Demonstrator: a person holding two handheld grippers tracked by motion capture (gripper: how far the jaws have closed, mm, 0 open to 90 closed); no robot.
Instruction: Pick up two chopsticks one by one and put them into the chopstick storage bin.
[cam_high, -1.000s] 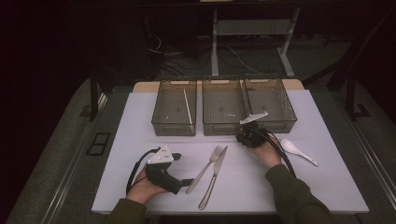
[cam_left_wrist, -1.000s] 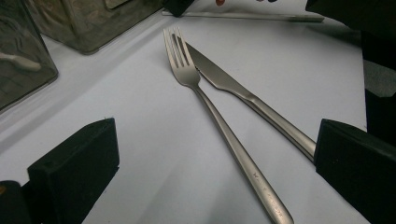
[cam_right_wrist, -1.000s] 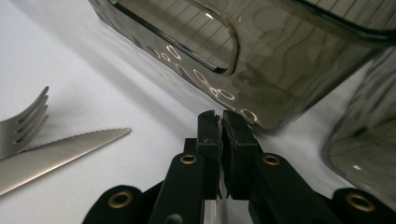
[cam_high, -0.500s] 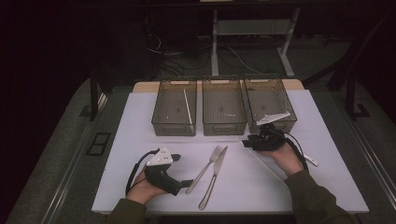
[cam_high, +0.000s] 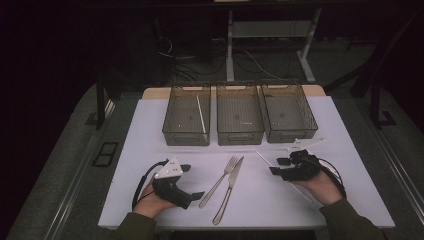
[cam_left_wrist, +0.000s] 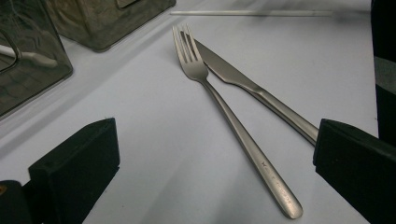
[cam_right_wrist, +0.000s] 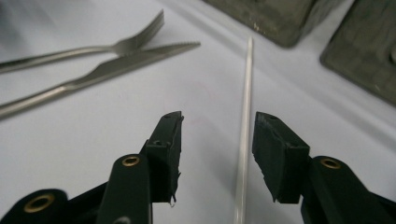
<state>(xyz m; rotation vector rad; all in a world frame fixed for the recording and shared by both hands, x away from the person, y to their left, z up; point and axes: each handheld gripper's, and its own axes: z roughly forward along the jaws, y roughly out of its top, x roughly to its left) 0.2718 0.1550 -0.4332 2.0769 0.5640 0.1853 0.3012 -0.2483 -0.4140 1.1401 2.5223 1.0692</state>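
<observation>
Right gripper (cam_high: 278, 166) low over the white desk (cam_high: 350, 190), at the near right; its jaws stand spread and have just been opening. A thin white stick (cam_right_wrist: 244, 135) lies flat on the desk between them in the right gripper view, nearer the right-hand jaw, with neither pad pressing on it. In the high view the stick (cam_high: 262, 156) runs slantwise from in front of the middle bin toward the right hand (cam_high: 322, 187). Left gripper (cam_high: 192, 181) at the near left, held in the left hand (cam_high: 150, 202), jaws spread wide with nothing between them but bare desk. Fork (cam_left_wrist: 224, 107) and knife (cam_left_wrist: 252, 86) lie side by side between the two grippers, tips close together (handles diverge toward the person). Three grey mesh bins in a row at the far side of the desk: left bin (cam_high: 172, 131), middle bin (cam_high: 240, 139), right bin (cam_high: 307, 122). A second white stick (cam_high: 201, 114) lies inside the left bin
</observation>
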